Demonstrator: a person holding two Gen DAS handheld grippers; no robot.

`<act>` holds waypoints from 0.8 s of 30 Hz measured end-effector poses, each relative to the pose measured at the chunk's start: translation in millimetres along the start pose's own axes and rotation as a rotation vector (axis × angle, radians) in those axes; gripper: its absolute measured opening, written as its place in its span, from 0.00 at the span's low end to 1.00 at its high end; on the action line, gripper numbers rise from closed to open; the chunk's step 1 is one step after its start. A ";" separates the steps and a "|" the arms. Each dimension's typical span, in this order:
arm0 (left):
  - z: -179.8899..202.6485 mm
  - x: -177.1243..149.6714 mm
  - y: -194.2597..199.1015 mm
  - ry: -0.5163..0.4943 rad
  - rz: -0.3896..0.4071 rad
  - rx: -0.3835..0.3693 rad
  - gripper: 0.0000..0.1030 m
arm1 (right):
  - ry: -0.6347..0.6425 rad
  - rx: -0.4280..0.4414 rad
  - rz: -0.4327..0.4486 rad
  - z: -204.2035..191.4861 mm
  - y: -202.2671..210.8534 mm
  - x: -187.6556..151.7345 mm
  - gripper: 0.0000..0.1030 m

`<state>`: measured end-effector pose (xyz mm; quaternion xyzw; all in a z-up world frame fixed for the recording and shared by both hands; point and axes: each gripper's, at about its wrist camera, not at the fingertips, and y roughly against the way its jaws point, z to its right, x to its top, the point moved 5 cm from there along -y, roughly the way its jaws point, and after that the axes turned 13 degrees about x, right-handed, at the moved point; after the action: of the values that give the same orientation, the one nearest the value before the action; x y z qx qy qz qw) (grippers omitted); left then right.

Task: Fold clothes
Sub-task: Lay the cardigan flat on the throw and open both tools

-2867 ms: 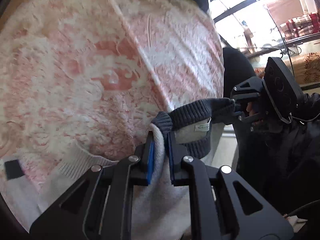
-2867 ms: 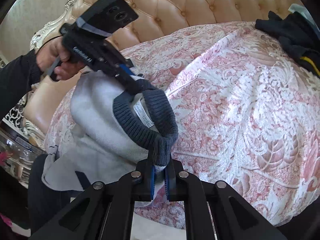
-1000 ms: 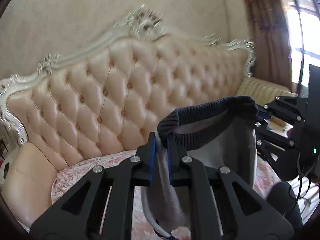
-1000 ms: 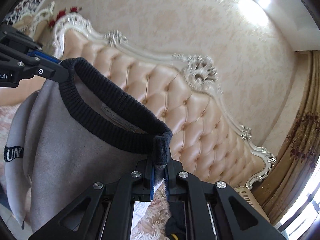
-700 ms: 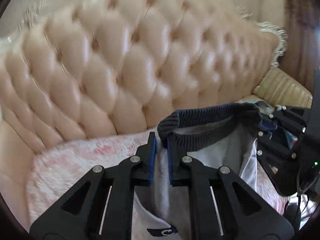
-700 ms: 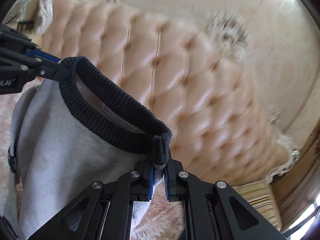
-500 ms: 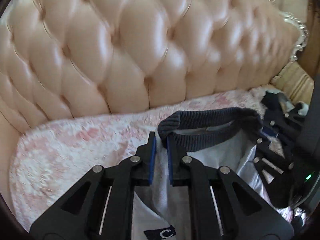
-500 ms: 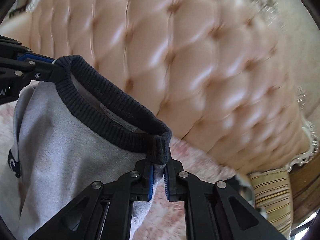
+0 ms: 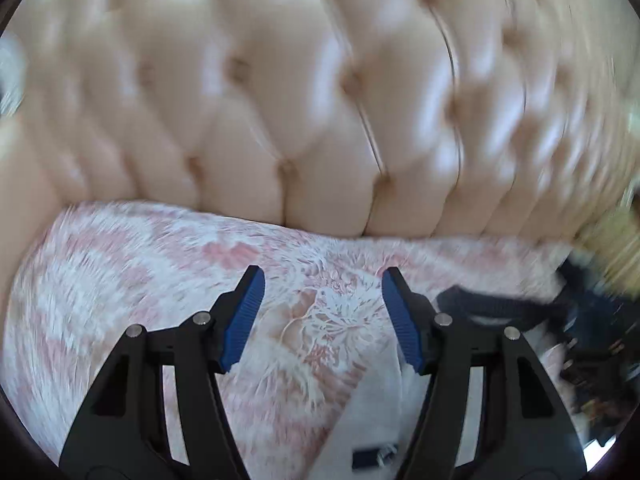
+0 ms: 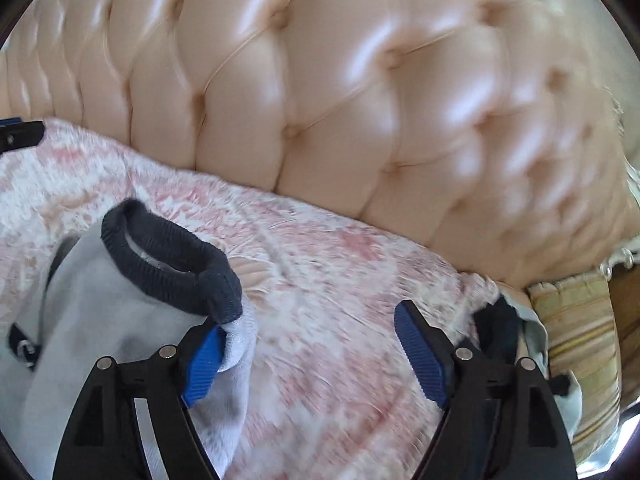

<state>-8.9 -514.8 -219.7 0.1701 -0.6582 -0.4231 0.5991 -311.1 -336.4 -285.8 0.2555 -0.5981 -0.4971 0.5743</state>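
Left jaws: left gripper (image 9: 322,318) spread wide, nothing in it.
Right jaws: right gripper (image 10: 308,356) spread wide; sweater (image 10: 104,320) cloth drapes on its left finger.
Sweater: flat on the bed (image 10: 340,280), dark collar (image 10: 168,256) toward the headboard (image 10: 320,100), body running back.
Nearer: right gripper.

Both views are brightly and evenly lit by soft daylight. White glare patches are seen on the tufted, glossy peach leather headboard (image 10: 340,100), strongest toward its right side. Heavy motion blur is spread over the left wrist view, where the pink-and-white floral bedspread (image 9: 140,280) is smeared and the right edge is streaked. The right wrist view is sharper at its centre and blurred toward the right. Straight lines are bowed by fisheye distortion, and the corners are cut off by a dark circular vignette.
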 end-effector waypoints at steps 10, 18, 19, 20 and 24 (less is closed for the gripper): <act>-86.9 -191.8 181.4 0.145 -0.020 -0.162 0.69 | -0.142 0.110 0.069 -2.1 98.5 -76.9 0.81; -97.3 -286.5 191.9 0.094 -0.176 -0.171 0.69 | -0.353 0.312 0.173 -107.0 177.3 -240.6 0.81; -95.5 -286.3 191.3 0.086 -0.176 -0.180 0.69 | -0.346 0.310 0.161 -113.0 175.5 -248.2 0.81; -92.7 -284.1 190.3 0.073 -0.165 -0.189 0.69 | -0.334 0.306 0.148 -118.9 173.2 -254.3 0.81; -73.9 -238.9 156.4 0.025 -0.141 -0.235 0.69 | -0.342 0.334 0.176 -128.6 173.2 -252.4 0.81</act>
<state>157.8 -275.0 -260.3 0.1497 -0.5832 -0.5361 0.5917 -91.1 -88.9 -261.1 0.2060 -0.7802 -0.3754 0.4559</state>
